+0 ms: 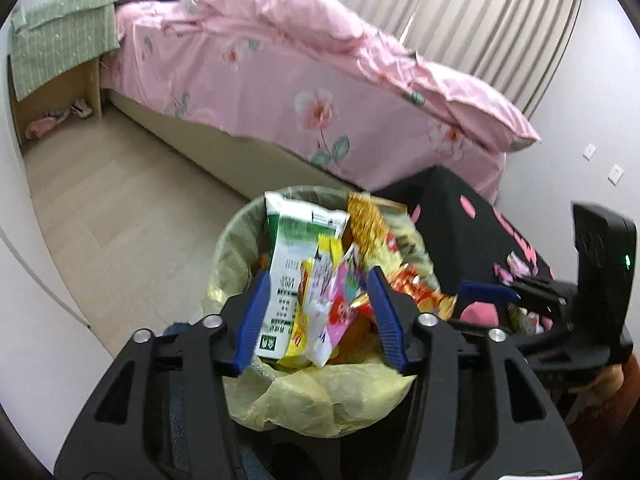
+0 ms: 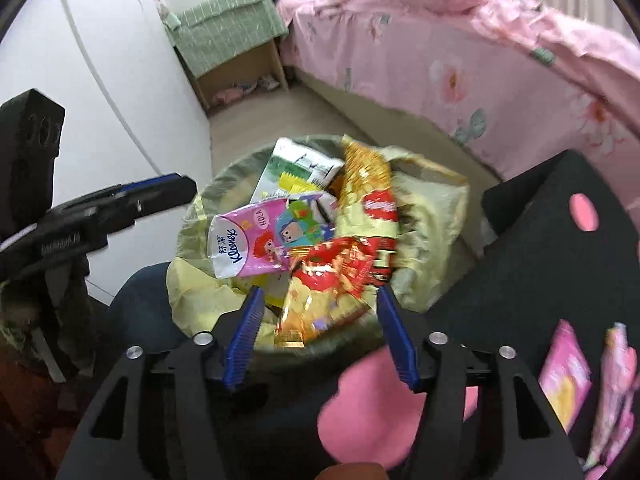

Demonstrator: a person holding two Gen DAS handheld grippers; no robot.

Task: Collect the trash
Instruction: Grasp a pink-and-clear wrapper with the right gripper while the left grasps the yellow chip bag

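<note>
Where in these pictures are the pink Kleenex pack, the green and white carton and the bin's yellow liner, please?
pink Kleenex pack [image 2: 256,240]: right wrist view, on its printed front.
green and white carton [image 1: 290,264]: left wrist view, on its white side panel.
yellow liner [image 1: 316,396]: left wrist view, on the near folded-over edge.

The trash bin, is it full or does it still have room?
Full. Wrappers and packets, like the pink tissue pack, stick up above the rim of the trash bin, covering the yellow liner inside.
</note>
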